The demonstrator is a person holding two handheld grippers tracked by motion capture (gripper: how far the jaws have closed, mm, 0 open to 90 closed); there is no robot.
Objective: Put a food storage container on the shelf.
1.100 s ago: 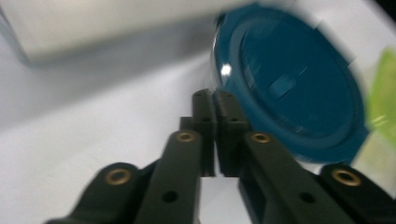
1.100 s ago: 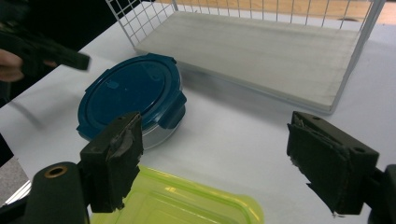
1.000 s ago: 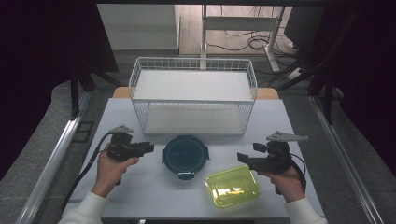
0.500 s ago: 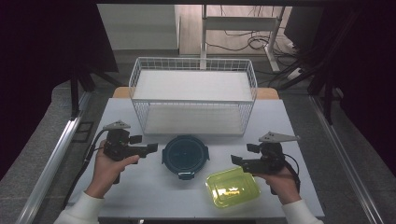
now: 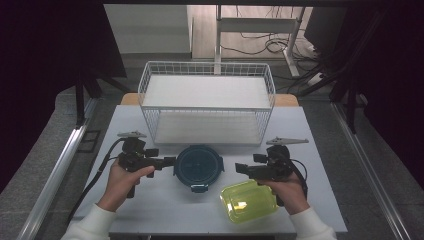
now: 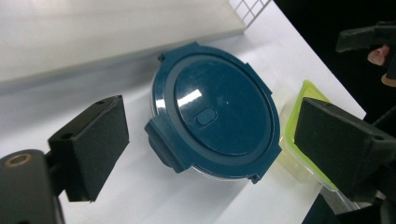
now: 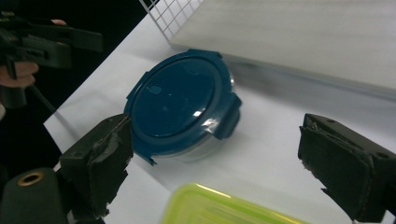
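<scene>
A round dark blue lidded container sits on the white table in front of the wire basket. Just right of it and nearer lies a yellow-green rectangular container. My left gripper points at the blue container's left rim; its jaws have just been opening and stand wide apart, touching nothing. In the left gripper view the blue lid lies ahead between the pads. My right gripper hovers over the yellow-green container's far edge, jaws just opened wider, facing the blue container from the right.
A white wire basket with a pale floor stands across the back of the table. Dark floor, rails and cables surround the table. The yellow-green container's lid lies under the right gripper's jaws.
The left gripper's jaws have spread from nearly closed to wide. The right gripper has shifted left toward the blue container. Both containers stay put.
</scene>
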